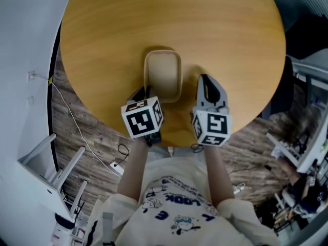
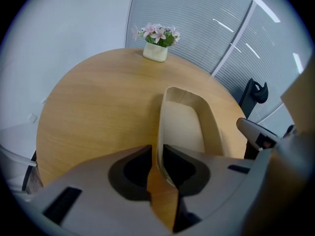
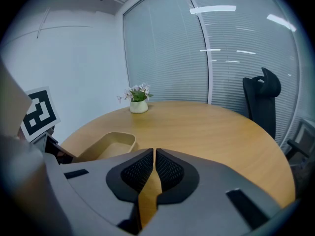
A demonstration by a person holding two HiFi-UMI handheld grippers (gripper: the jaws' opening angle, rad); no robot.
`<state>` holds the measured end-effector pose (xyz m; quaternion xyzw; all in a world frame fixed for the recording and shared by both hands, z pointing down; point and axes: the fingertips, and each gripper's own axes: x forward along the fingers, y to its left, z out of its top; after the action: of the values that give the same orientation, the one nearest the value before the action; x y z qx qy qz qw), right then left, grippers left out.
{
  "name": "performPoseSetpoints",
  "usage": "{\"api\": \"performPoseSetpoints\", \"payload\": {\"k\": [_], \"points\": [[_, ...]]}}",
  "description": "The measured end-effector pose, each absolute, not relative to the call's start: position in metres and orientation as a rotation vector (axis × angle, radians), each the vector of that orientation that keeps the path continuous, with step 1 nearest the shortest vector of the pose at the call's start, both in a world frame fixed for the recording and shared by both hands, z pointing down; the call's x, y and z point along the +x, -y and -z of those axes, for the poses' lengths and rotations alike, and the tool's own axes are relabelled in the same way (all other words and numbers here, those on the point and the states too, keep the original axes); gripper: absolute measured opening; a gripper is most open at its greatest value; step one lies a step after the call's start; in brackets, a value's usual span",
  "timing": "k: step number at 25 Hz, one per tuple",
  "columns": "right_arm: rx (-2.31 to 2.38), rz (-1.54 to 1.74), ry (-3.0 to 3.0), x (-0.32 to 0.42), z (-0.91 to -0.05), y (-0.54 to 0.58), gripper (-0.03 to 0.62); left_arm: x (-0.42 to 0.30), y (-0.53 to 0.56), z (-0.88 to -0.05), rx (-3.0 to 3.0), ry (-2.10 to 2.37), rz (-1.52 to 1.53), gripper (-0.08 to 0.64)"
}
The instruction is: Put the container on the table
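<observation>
A beige oblong container (image 1: 163, 75) sits upright on the round wooden table (image 1: 102, 45), close to the near edge. My left gripper (image 1: 145, 94) points steeply down at the container's near left corner. In the left gripper view the thin rim of the container (image 2: 184, 124) stands between the jaws of the left gripper (image 2: 157, 154), with a small gap at the pads, so the gripper is open. My right gripper (image 1: 205, 81) hovers just right of the container, apart from it. In the right gripper view the right gripper (image 3: 154, 156) is shut on nothing, and the container (image 3: 106, 144) lies to its left.
A small white pot of flowers (image 2: 156, 50) stands at the table's far edge. A dark office chair (image 3: 263, 102) is beyond the table on the right. White furniture (image 1: 51, 173) and a cable (image 1: 77, 127) are on the floor at the left.
</observation>
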<state>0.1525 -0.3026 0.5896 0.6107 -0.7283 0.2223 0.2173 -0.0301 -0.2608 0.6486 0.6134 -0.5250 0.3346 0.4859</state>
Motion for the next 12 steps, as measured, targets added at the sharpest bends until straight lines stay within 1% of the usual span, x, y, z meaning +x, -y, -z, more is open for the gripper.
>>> {"api": "performPoseSetpoints", "payload": {"k": [2, 4, 12], "points": [[1.692, -0.613, 2.022, 0.151, -0.588, 0.301, 0.015, -0.031, 0.26, -0.646, 1.5, 1.275, -0.795, 0.08], [1.694, -0.608, 2.027, 0.149, -0.586, 0.3, 0.015, -0.033, 0.258, -0.642, 1.509, 1.278, -0.782, 0.097], [1.721, -0.565, 2.056, 0.146, -0.563, 0.3, 0.015, -0.031, 0.262, -0.61, 1.576, 1.294, -0.72, 0.11]]}}
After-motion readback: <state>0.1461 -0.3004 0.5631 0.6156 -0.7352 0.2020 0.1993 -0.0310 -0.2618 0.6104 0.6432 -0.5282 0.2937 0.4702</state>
